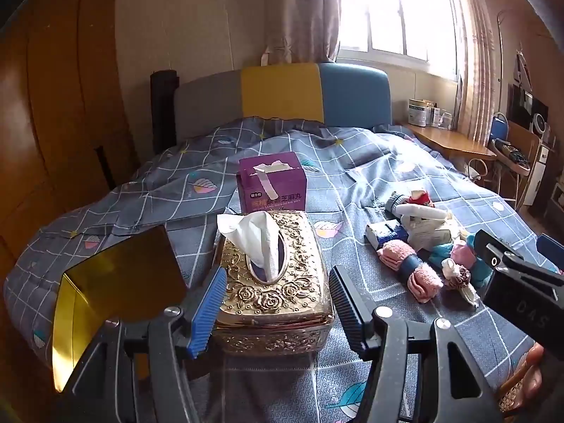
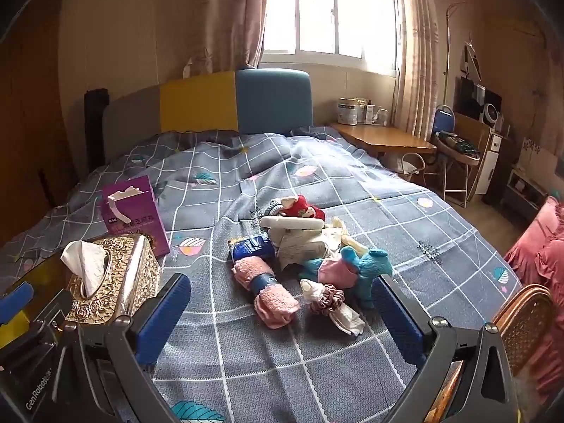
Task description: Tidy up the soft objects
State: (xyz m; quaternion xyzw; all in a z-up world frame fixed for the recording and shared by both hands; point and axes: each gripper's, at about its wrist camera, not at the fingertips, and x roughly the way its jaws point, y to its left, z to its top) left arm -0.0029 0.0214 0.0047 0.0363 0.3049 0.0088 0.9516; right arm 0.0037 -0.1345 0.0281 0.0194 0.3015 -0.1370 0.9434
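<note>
A heap of soft things lies mid-bed: a rolled pink towel (image 2: 269, 292) with a blue band, a mauve scrunchie (image 2: 328, 299), a blue plush toy (image 2: 370, 268), a red-and-white sock (image 2: 303, 208) and a blue tissue pack (image 2: 252, 246). My right gripper (image 2: 280, 283) is open wide just short of the heap, with nothing between its fingers. A gold embossed tissue box (image 1: 271, 282) with a tissue sticking up stands on the quilt. My left gripper (image 1: 276, 275) is open, and the box sits just beyond its fingertips. The towel (image 1: 409, 268) lies to its right.
A purple carton (image 1: 271, 183) stands behind the gold box, and an open gold tin (image 1: 116, 282) lies to its left. A wooden wardrobe (image 1: 53, 141) flanks the bed's left side. On the right are a desk (image 2: 384, 139), a blue chair (image 2: 444, 120) and a wicker chair (image 2: 521, 313).
</note>
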